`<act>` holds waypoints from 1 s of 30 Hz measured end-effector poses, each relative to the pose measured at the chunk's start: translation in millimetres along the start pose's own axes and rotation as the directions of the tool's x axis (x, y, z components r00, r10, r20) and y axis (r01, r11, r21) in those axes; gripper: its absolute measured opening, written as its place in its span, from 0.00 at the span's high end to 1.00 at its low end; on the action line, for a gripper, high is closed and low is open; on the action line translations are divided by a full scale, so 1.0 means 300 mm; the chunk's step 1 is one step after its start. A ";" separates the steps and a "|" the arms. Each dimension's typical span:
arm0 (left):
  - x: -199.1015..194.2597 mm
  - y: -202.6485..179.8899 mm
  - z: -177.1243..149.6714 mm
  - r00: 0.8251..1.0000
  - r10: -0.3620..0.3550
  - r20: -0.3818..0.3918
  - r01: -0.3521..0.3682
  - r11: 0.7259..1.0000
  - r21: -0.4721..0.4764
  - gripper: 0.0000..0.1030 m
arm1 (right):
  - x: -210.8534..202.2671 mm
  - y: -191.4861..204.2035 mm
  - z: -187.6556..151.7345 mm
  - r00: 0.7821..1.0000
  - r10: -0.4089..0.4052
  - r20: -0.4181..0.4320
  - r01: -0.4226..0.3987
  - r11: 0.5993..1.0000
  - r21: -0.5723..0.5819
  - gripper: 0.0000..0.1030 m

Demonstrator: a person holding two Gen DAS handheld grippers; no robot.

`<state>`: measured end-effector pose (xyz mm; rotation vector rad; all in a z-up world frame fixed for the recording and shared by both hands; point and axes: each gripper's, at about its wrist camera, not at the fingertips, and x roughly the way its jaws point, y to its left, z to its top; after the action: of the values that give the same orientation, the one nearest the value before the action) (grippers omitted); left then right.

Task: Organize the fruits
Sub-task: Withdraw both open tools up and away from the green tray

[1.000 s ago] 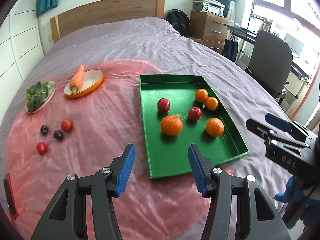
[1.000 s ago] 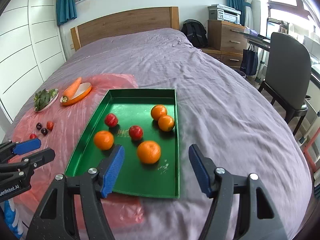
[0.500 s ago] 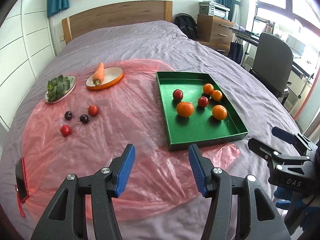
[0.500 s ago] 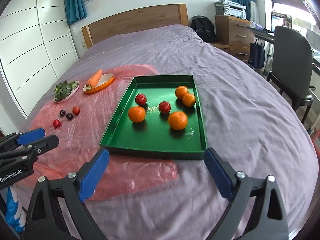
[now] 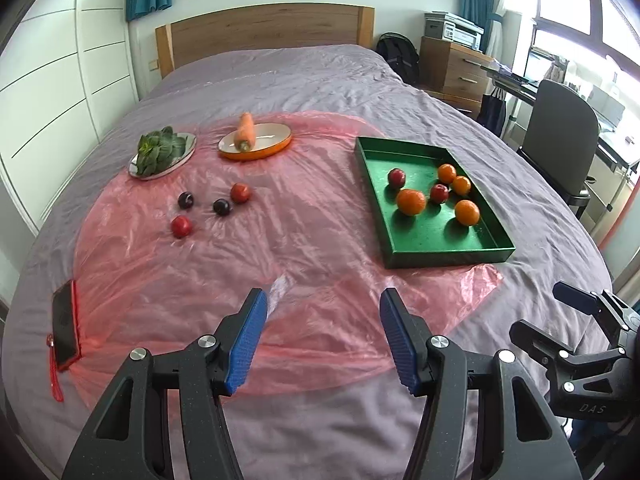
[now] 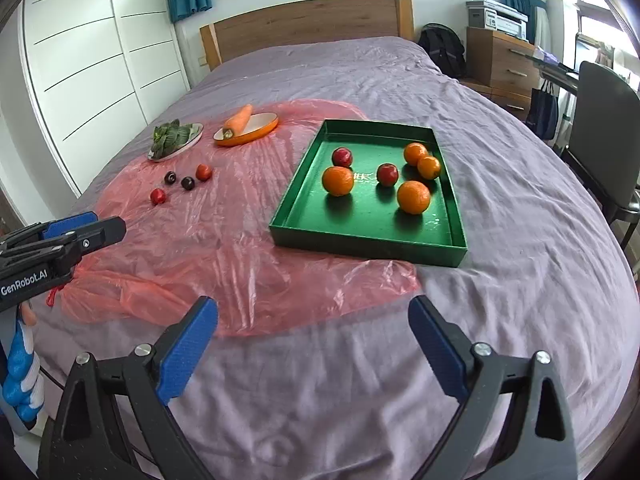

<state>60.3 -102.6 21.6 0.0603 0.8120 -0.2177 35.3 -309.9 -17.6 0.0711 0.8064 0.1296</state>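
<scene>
Fruits: four round glossy oranges (image 6: 413,197) and two small red apples (image 6: 387,174) sit loose in a rectangular green tray (image 6: 368,242) with low walls, on crinkly pink plastic sheet (image 5: 312,240) over a wrinkled purple bedspread (image 6: 520,280). Four small round red and dark fruits (image 5: 221,207) lie on the sheet left of the tray, near a plate of greens (image 5: 162,151) and an orange dish (image 5: 256,145) with a carrot (image 5: 245,131). Left gripper (image 5: 323,340) and right gripper (image 6: 313,354) both gape wide, empty, low over the bed edge, well short of the tray.

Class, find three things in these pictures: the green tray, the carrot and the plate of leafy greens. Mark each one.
green tray (image 6: 362,242): right wrist view, near outer wall.
carrot (image 5: 245,130): left wrist view, middle of its body.
plate of leafy greens (image 5: 189,148): left wrist view, bare right rim.
</scene>
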 end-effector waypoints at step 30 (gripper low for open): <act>0.103 0.503 -0.166 0.988 0.151 -0.037 -0.155 0.969 -0.195 0.49 | 0.199 0.427 0.013 0.972 0.225 -0.075 -0.235 0.955 -0.180 0.00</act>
<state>77.9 46.3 -39.6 -0.0616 0.8435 0.0099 67.7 -174.7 -43.3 -0.0172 0.8347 0.4289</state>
